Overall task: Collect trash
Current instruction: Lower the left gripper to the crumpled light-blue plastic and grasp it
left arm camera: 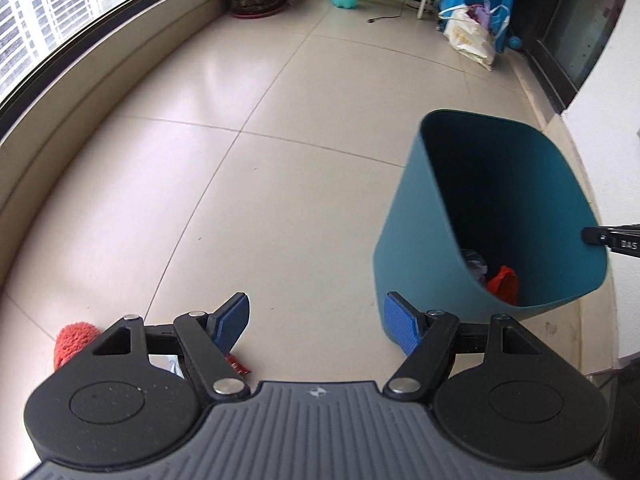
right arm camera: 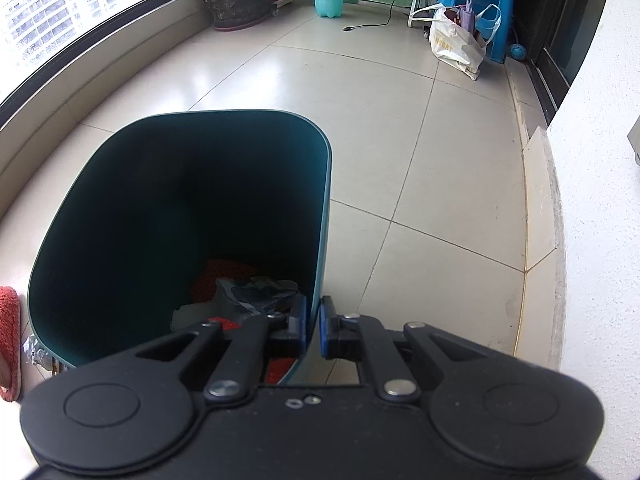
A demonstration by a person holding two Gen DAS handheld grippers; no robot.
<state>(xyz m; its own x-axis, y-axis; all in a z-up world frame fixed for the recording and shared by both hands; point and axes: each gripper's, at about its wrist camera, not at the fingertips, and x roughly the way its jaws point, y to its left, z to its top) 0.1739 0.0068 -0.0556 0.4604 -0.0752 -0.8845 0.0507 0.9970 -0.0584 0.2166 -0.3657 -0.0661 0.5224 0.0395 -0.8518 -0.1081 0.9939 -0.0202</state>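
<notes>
Since the right gripper (right arm camera: 314,326) pinched only the teal bin's (left arm camera: 416,236) thin wall, it could slip & tip; left gripper (left arm camera: 316,322) hung open, empty, w/ a red wrapper (left arm camera: 239,365) near-left beneath.

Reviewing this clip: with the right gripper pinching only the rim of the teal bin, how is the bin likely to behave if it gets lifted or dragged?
The teal bin looks thin-walled and smooth, so it is probably light, but the wall may flex where the right gripper clamps it. The grip sits on one side, so a lift would likely tilt it. Only a little trash lies inside, so it adds little weight.
</notes>
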